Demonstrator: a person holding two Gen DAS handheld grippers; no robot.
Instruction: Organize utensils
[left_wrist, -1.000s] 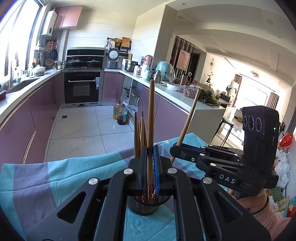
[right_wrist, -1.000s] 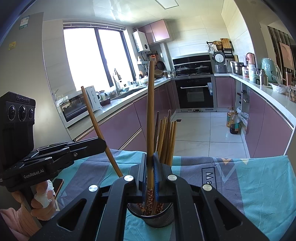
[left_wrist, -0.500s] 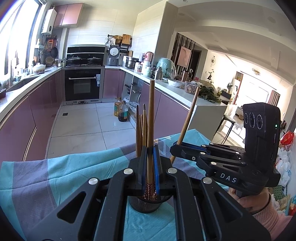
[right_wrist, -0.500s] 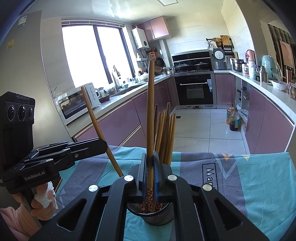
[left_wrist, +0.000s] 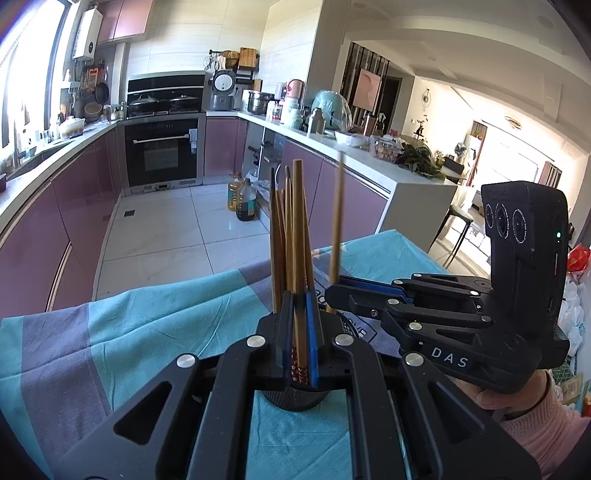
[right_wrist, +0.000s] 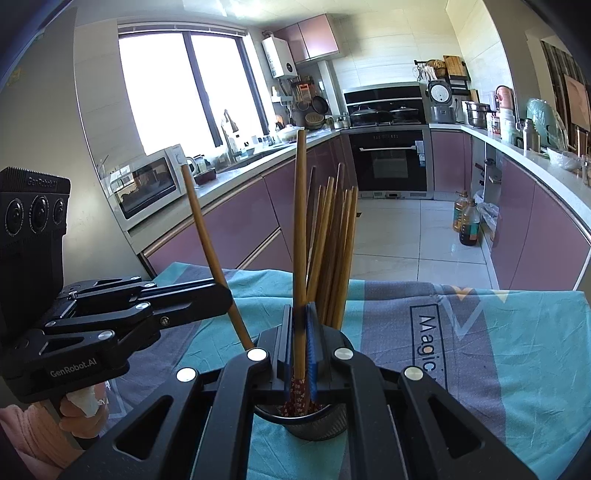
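A teal and grey striped cloth (right_wrist: 461, 332) covers the desk, with purple kitchen cabinets (right_wrist: 236, 229) curving behind it toward a black built-in oven (right_wrist: 391, 158). A white microwave (right_wrist: 147, 184) sits on the counter under the window, and two oil bottles (left_wrist: 242, 199) stand on the tiled floor beside the far cabinets.

Near the front edge of the cloth stands a dark round mesh utensil holder (right_wrist: 317, 421), packed with a bundle of upright brown wooden chopsticks (right_wrist: 332, 251). These crowd the holder's far side, just beside both incoming sticks.

The left gripper (left_wrist: 300, 332) is clenched on one long brown chopstick with a patterned red tip (left_wrist: 299, 258), held upright, its lower end down inside the holder. The right gripper (right_wrist: 301, 339) is likewise clamped on a second long brown chopstick (right_wrist: 300, 229), upright over the holder's mouth, its patterned end within the rim. Each gripper's body reaches in from the other's side, close beside the holder, so the two sticks stand near each other above the same opening.
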